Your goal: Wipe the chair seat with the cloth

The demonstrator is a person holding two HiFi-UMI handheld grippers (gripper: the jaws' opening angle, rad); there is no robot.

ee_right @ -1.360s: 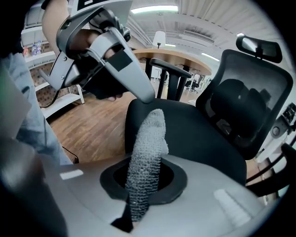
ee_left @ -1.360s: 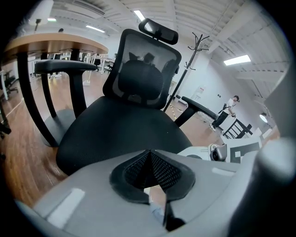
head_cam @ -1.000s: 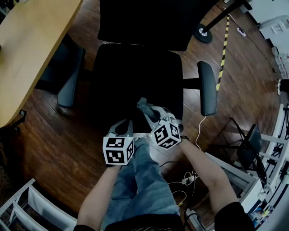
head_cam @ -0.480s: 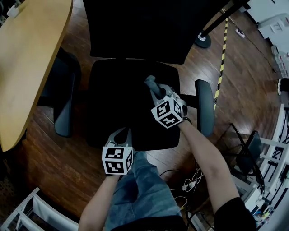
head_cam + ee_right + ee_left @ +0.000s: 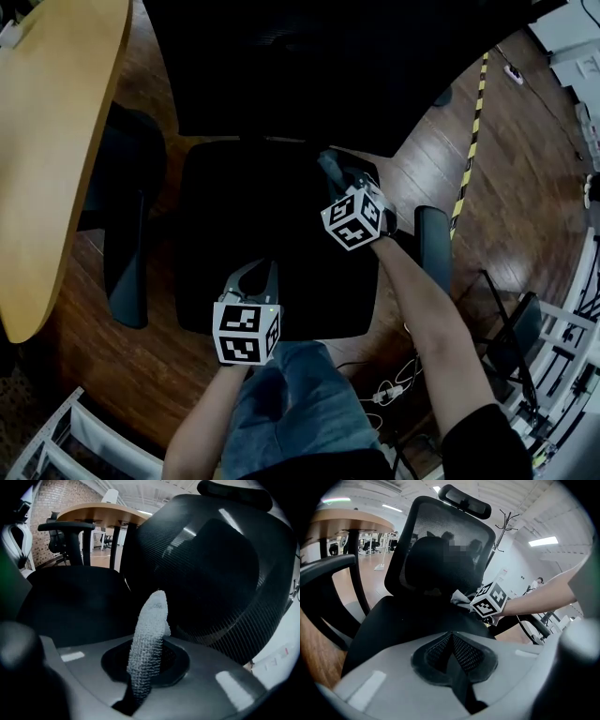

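The black chair seat (image 5: 253, 225) fills the middle of the head view. My right gripper (image 5: 335, 180) is shut on a grey mesh cloth (image 5: 328, 165), over the seat's rear right corner, close to the backrest (image 5: 309, 66). In the right gripper view the cloth (image 5: 149, 639) sticks up from between the jaws, with the seat (image 5: 70, 602) to its left. My left gripper (image 5: 269, 269) is shut with nothing in it, over the seat's front edge. In its own view the left gripper (image 5: 452, 638) faces the seat (image 5: 398, 620) and the cloth (image 5: 460, 598).
Armrests stand on both sides of the seat, the left one (image 5: 127, 253) and the right one (image 5: 433, 246). A wooden table (image 5: 47, 141) lies to the left. Cables (image 5: 394, 392) trail on the wood floor behind me. Yellow-black tape (image 5: 472, 141) runs at the right.
My right gripper has carried the cloth from the seat's front edge back across the seat to its rear right corner. The left gripper has stayed at the front edge.
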